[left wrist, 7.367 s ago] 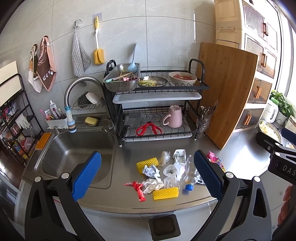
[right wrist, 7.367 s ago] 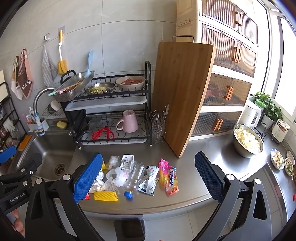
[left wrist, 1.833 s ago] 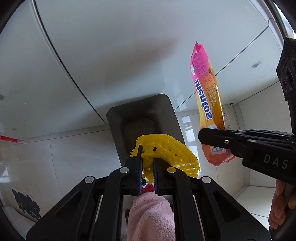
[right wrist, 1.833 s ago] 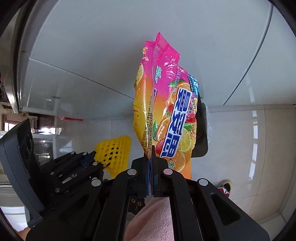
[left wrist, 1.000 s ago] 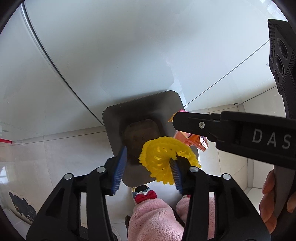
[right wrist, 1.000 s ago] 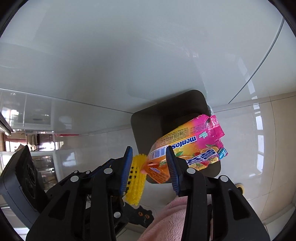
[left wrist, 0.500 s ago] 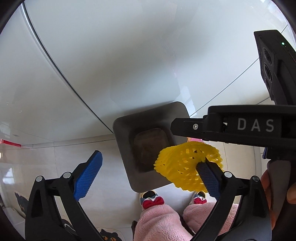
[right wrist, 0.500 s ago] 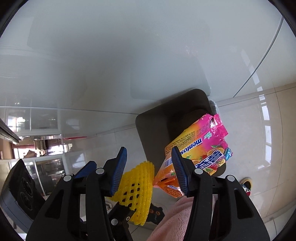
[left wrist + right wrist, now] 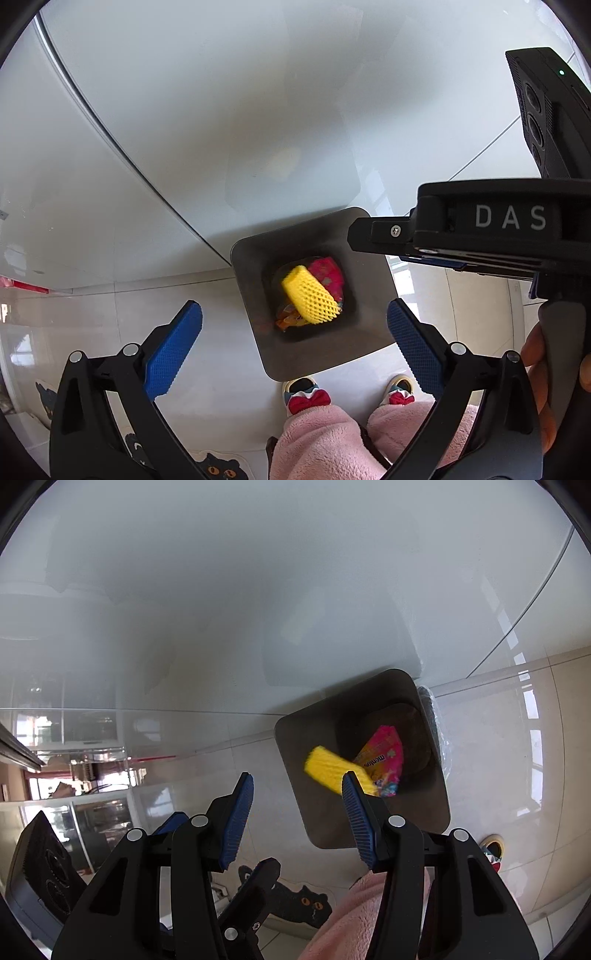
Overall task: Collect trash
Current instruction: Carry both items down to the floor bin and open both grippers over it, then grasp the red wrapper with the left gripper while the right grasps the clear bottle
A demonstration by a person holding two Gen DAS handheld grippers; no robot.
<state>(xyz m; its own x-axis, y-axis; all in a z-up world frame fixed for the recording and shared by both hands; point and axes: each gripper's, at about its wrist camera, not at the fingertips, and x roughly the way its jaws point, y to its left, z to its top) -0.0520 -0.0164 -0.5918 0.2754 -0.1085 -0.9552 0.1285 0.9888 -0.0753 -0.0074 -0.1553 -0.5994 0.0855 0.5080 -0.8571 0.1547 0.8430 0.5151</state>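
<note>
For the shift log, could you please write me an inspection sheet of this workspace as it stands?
Surface: glossy pale floor tiles.
Job's things: yellow foam fruit net and pink candy wrapper inside the dark square waste bin.
Clutter: black cat floor mat.
Grippers: left hand-held gripper open, empty; right hand-held gripper open, empty.
Cables: nothing seen.
Surroundings: white cabinet fronts; person's pink fleece legs.

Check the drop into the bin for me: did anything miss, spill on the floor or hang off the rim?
Nothing stands out. The yellow foam net and the pink candy wrapper are both inside the dark bin, though the net looks blurred in the right wrist view. The left gripper and right gripper are open and empty.
</note>
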